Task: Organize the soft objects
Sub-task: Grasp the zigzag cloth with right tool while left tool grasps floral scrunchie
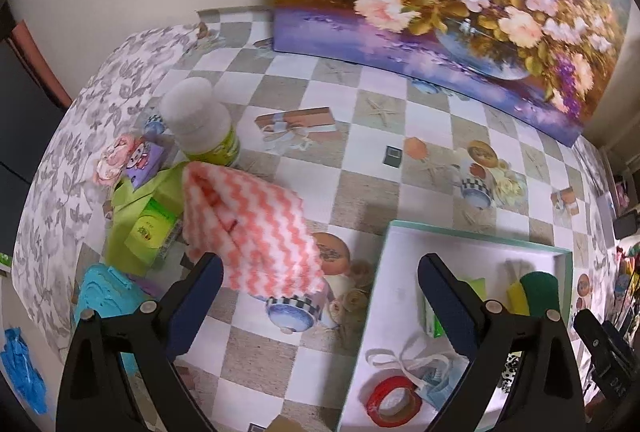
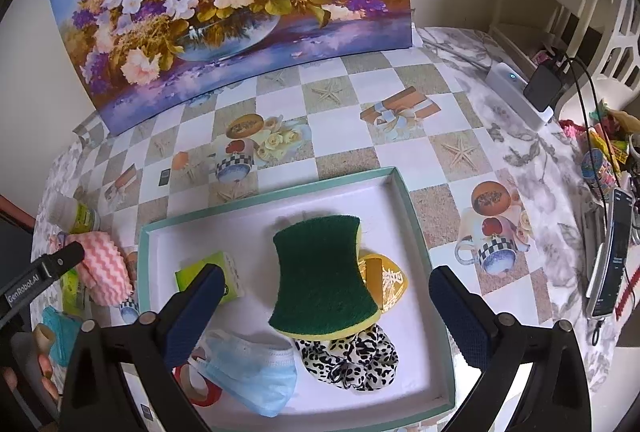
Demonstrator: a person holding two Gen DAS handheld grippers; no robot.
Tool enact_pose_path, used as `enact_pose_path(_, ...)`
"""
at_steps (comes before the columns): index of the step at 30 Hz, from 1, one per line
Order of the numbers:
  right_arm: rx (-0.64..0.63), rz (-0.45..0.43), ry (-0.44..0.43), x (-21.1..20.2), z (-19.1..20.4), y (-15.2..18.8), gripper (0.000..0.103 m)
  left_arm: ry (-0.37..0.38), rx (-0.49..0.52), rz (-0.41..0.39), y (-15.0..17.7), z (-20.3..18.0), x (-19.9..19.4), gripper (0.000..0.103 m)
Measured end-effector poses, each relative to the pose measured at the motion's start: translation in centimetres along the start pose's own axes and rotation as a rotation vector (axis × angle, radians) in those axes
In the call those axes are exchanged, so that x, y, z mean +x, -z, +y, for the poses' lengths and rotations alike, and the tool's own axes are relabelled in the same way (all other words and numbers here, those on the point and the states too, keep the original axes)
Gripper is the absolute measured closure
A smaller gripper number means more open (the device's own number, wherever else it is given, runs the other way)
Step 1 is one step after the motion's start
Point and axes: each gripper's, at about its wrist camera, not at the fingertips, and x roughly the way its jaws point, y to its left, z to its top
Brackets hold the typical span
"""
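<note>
Over the tray (image 2: pixel 408 199), right tool (image 2: pixel 326 298) spread; left tool (image 1: pixel 320 296) spread — "GenRobot.AI" readable.

Both tools (image 1: pixel 320 296) (image 2: pixel 324 302) wide open, empty

The sponge (image 2: pixel 324 272) had a rough, matt green scouring face over smooth yellow foam. The pink zigzag cloth (image 1: pixel 256 228) looked fluffy. The face mask (image 2: pixel 256 376) was thin pleated fabric, the scrunchie (image 2: pixel 352 360) soft printed cloth. The tape roll (image 1: pixel 394 402) shone glossy red. The tabletop (image 2: pixel 400 155) wore smooth, slightly glossy printed oilcloth. The box (image 2: pixel 420 244) looked like matt cardboard.
</note>
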Motion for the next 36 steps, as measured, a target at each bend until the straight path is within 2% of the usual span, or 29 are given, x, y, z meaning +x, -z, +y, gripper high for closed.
enact_pose_path(16,-0.128,0.011,-0.061,0.6,7.4,1.1,0.000,-0.029,-0.165,-0.090,-1.5,8.5,-1.8,0.005)
enact_pose_path(23,-0.130,0.012,-0.071,2.0,10.2,0.4,0.000,-0.029,-0.168,-0.126,-3.0,10.2,-1.2,0.005)
enact_pose_path(30,-0.170,-0.018,-0.144,2.8,14.5,0.6,0.000,-0.006,-0.198,-0.092,-3.3,13.0,0.9,0.005)
enact_pose_path(36,-0.193,-0.069,-0.229,2.6,17.8,1.1,0.000,-0.009,-0.245,-0.147,-3.5,17.0,0.2,0.005)
